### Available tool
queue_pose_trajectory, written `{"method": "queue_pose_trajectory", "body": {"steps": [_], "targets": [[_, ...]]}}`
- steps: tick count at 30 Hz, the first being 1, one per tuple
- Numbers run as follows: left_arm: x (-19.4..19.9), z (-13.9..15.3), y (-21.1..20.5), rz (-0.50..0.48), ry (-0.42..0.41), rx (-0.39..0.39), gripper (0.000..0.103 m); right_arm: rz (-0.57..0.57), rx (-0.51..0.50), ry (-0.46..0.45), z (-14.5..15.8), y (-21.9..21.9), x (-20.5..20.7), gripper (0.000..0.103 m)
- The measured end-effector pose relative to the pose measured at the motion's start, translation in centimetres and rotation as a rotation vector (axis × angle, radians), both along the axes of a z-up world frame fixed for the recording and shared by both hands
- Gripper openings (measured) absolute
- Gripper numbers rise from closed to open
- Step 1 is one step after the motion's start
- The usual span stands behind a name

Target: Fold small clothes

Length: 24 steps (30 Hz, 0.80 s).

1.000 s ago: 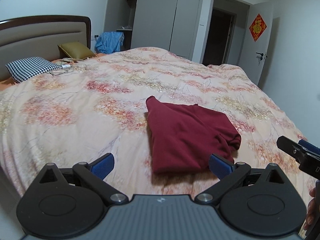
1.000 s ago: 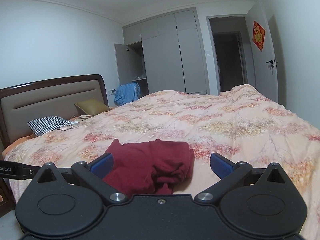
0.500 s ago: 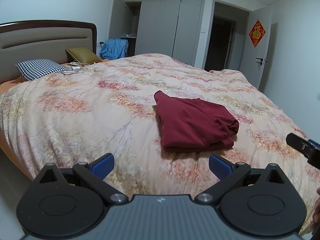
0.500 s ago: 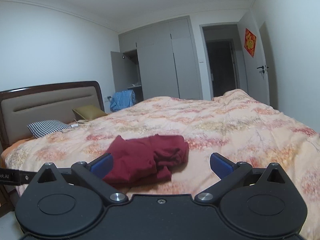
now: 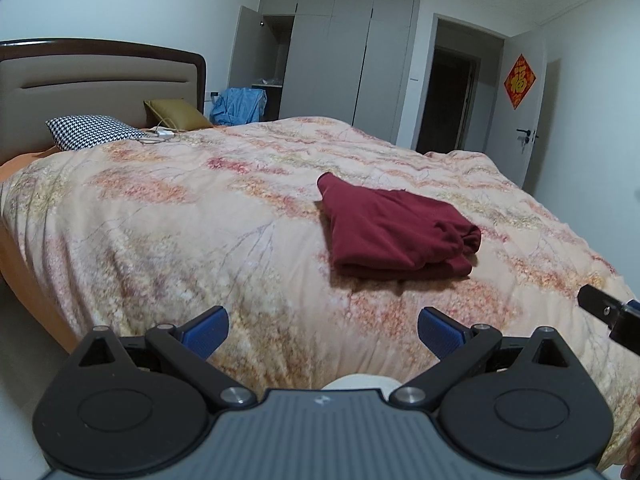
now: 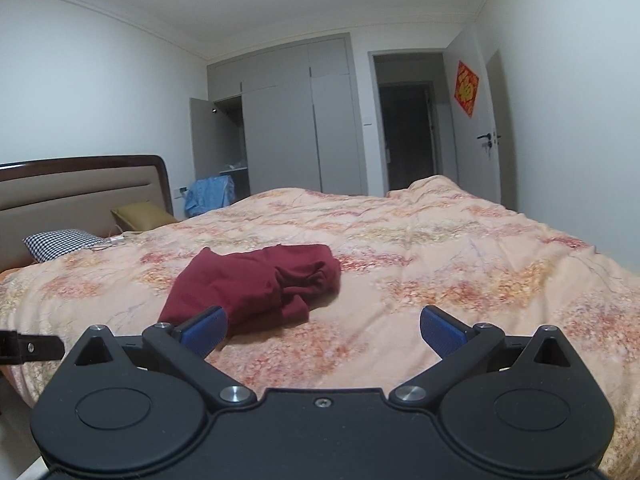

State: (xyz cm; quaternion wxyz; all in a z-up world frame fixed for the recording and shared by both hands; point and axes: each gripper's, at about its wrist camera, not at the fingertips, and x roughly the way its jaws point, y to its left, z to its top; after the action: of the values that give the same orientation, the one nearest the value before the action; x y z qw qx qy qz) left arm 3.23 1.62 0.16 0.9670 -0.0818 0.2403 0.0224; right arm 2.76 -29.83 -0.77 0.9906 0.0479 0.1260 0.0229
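Both the left gripper [image 5: 323, 330] and right gripper [image 6: 323, 330], jaws spread and empty, have backed away from the folded maroon garment [image 5: 394, 236], suggesting folding is done.

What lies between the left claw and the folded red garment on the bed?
Only bare floral quilt: in the left wrist view, nothing sits between the open left claw and the red garment, which lies apart from it.

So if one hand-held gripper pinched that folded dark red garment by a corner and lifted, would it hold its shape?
Probably not. The folded dark red cloth garment looks soft, with rumpled, bunched layers at its right end, so it would likely droop and unfold. It probably weighs little, and a push might slide or crumple it on the floral quilt.
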Motion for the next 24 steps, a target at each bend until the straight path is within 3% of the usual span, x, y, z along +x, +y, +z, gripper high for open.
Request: {"method": "queue_pose_trajectory", "body": {"steps": [24], "targets": [[-0.1, -1.1, -0.1, -0.011, 0.026, -0.01, 0.103, 0.039, -0.03, 0.025, -1.3, 1.2, 0.1, 0.102]]}}
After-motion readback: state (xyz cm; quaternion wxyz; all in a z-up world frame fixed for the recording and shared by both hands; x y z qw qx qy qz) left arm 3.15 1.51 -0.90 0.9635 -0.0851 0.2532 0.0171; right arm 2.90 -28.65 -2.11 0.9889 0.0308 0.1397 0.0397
